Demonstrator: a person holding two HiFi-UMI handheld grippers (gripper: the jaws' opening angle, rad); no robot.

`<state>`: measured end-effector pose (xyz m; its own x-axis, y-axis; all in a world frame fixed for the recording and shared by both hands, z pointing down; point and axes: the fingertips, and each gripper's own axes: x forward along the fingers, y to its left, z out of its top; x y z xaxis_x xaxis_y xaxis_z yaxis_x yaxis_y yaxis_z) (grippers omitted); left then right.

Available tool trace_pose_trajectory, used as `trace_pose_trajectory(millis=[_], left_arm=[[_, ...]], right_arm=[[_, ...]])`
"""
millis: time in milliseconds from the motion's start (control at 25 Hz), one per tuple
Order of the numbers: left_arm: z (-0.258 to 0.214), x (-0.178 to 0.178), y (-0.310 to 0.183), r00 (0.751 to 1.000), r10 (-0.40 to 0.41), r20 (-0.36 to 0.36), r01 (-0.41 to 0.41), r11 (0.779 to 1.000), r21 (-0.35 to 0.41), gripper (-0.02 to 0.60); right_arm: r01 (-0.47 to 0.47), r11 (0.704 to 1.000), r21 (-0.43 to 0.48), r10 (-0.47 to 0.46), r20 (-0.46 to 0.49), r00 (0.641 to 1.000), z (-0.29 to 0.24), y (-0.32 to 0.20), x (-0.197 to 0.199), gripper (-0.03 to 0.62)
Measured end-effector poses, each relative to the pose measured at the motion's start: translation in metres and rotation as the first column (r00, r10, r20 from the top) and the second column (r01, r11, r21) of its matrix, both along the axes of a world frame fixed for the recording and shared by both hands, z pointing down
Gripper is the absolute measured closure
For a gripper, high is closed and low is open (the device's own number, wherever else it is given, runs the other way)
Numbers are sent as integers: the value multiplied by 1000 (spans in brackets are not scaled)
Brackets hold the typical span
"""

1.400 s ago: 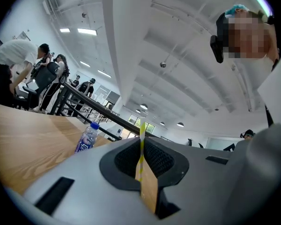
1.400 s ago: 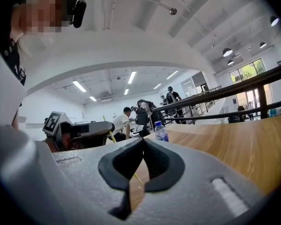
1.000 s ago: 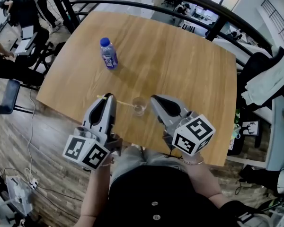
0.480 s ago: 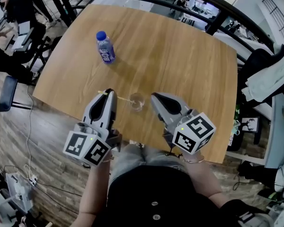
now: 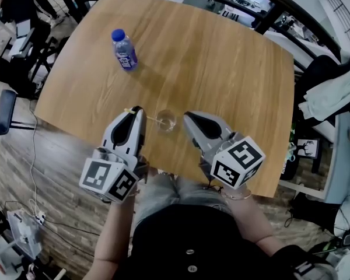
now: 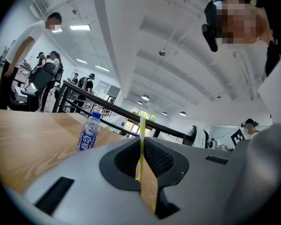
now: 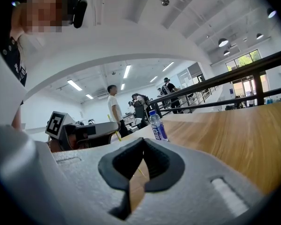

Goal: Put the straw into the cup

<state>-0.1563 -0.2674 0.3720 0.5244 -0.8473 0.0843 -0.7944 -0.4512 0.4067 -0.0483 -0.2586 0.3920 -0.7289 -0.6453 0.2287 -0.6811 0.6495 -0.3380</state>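
Observation:
A yellow-and-white striped straw lies nearly level over the table, and my left gripper is shut on it. Its right end reaches the rim of a small clear cup that stands upright near the table's front edge; whether the tip is inside, I cannot tell. In the left gripper view the straw stands pinched between the dark pads. My right gripper hangs just right of the cup, apart from it. Its jaws meet at the tips with nothing held. From the right gripper view I see the left gripper and the straw.
A purple-labelled water bottle stands upright at the far left of the wooden table. A black railing runs behind the table. Clothes hang over a chair to the right, and people sit at the far left.
Both grippers have sunk a little toward the table. The left one has kept its hold on the straw, whose end stays at the cup.

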Motion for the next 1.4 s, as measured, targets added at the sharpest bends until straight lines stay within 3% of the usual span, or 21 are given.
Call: trace_pose_trajectory(millis=[1400], left_arm=[[69,32,15,988,115,103,-102,987,-122,543]], right_arm=[[15,996,-91,-15,-2,1000,45,5,2,595]])
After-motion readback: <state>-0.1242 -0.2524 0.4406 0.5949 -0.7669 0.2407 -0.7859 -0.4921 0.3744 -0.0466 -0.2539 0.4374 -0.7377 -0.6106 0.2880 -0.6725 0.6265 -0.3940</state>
